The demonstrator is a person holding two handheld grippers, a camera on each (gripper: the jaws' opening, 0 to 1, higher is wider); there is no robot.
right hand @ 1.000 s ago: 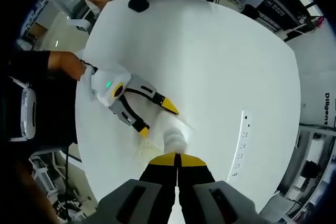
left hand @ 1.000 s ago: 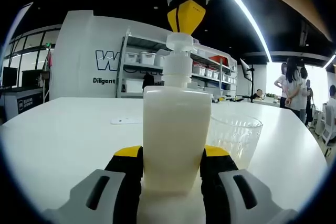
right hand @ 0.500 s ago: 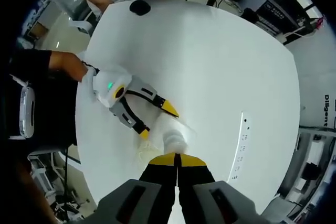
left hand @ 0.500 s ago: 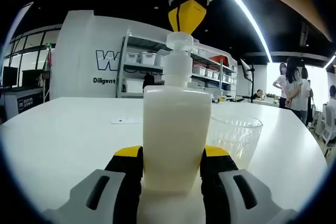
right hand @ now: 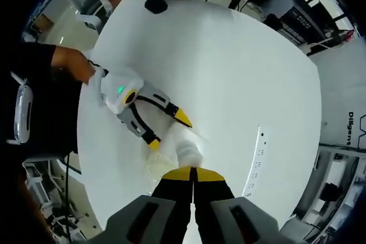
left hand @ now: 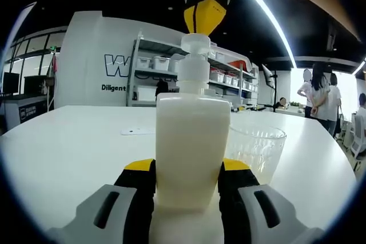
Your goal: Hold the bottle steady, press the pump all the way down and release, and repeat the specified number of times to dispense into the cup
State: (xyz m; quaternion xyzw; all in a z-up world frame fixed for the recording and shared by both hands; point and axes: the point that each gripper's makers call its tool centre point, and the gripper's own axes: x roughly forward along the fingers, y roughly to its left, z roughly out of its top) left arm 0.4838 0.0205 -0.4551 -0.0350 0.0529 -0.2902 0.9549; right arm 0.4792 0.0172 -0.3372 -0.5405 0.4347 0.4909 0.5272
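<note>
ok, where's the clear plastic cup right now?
In the left gripper view, the clear plastic cup stands on the white table, just right of the cream pump bottle.

white table (left hand: 68,141); shelving (left hand: 150,64); power strip (right hand: 254,161); bystanders (left hand: 317,98)

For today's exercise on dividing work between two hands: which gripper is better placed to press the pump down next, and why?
The right gripper: its shut tips sit on the pump head. The left gripper is clamped around the bottle, steadying it beside the cup.
</note>
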